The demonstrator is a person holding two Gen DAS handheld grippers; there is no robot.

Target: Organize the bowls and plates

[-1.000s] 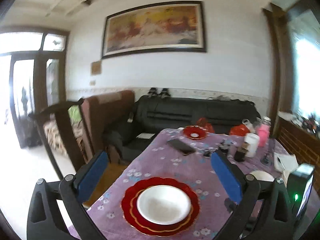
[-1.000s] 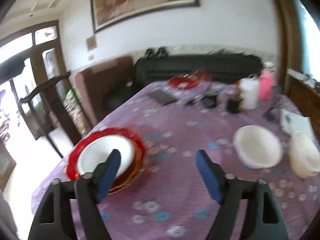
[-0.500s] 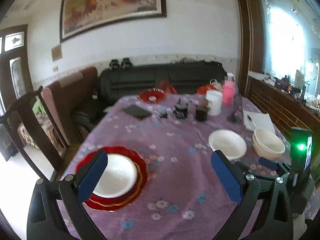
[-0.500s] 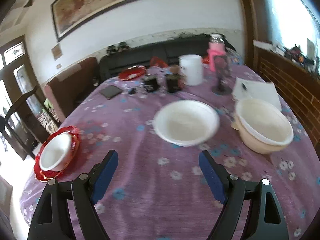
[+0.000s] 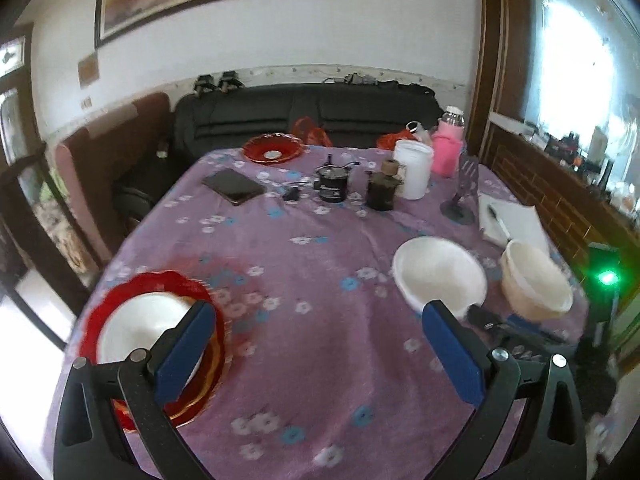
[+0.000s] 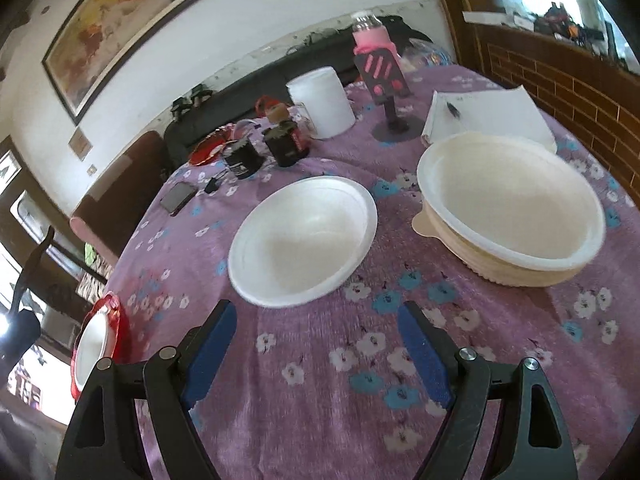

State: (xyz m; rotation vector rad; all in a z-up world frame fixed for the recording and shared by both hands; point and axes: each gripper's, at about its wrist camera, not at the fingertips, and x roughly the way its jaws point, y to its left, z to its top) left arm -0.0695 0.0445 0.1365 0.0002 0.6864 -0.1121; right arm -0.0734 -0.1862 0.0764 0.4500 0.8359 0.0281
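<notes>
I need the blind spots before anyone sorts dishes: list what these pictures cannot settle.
- Left wrist view: left gripper finger hides part of the red plate.
- Left wrist view: cream bowl is motion-blurred.
- Right wrist view: how many bowls are nested in it, hidden by the top bowl.

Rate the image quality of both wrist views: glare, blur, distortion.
Left wrist view: window blown out white, white bowl and beige bowl smeared by motion blur, heavy fisheye bending. Right wrist view: sharper on both bowls, painting tilted and curved, glare at the left edge and at the top right corner.
</notes>
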